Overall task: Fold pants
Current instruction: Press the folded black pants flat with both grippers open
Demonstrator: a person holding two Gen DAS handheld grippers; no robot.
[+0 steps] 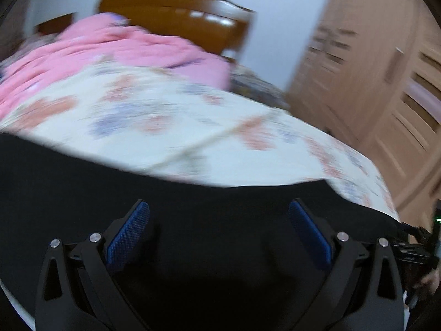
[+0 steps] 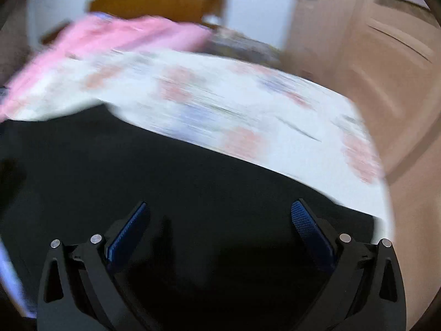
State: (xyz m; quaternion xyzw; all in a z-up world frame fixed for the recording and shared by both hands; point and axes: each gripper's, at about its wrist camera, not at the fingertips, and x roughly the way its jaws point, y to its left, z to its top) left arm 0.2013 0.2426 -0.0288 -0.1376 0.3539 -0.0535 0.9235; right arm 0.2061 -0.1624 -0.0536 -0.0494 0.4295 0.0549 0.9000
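Black pants (image 1: 193, 207) lie spread across the near part of a bed and fill the lower half of both blurred views. My left gripper (image 1: 219, 207) hangs open just over the dark cloth, blue pads (image 1: 129, 234) wide apart and nothing between them. In the right wrist view the pants (image 2: 193, 187) run from the left edge to the bed's right side. Above them my right gripper (image 2: 220, 208) is open too, its blue pads (image 2: 311, 229) holding nothing. The far end of the other gripper (image 1: 413, 248) shows at the right edge of the left wrist view.
The bed carries a white floral sheet (image 1: 193, 127) with a pink quilt (image 1: 110, 47) heaped toward the brown wooden headboard (image 1: 176, 8). Beige wardrobe doors (image 1: 372, 82) stand to the right of the bed. The sheet's right edge (image 2: 372, 165) drops to the floor.
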